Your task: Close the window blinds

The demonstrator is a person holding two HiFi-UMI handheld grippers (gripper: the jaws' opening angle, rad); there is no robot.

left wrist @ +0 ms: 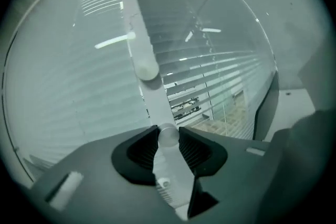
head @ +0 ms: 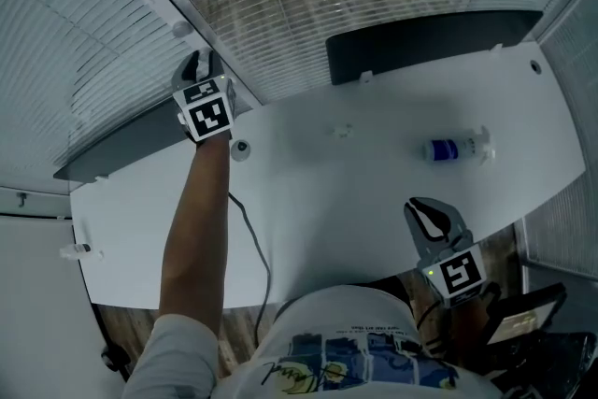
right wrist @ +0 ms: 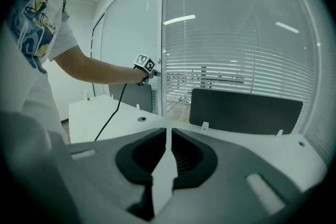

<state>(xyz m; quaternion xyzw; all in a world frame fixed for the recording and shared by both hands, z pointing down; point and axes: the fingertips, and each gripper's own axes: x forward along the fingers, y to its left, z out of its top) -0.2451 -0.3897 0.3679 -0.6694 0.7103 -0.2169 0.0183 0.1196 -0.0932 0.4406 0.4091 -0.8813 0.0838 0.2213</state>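
Left gripper view: left gripper (left wrist: 168, 138) jaws clamped on tilt knob (left wrist: 168, 134); turning step, next I roll wrist till slats (left wrist: 226, 60) shut; right gripper (right wrist: 168, 136) jaws together, empty

White counter (head: 355, 201) carries a small bottle (head: 455, 148) lying on its side; black panel (head: 430, 42) stands upright along its far edge.

I hold two grippers, left gripper (head: 199, 63) upper left, right gripper (head: 432, 212) lower right. I count two knobs, the lower knob (left wrist: 168, 135) and the upper knob (left wrist: 147, 68), and one desk (head: 355, 201) bearing one bottle (head: 455, 148), one grommet (head: 241, 148), one cable (head: 252, 243). Two dark panels (head: 430, 42) stand behind it.
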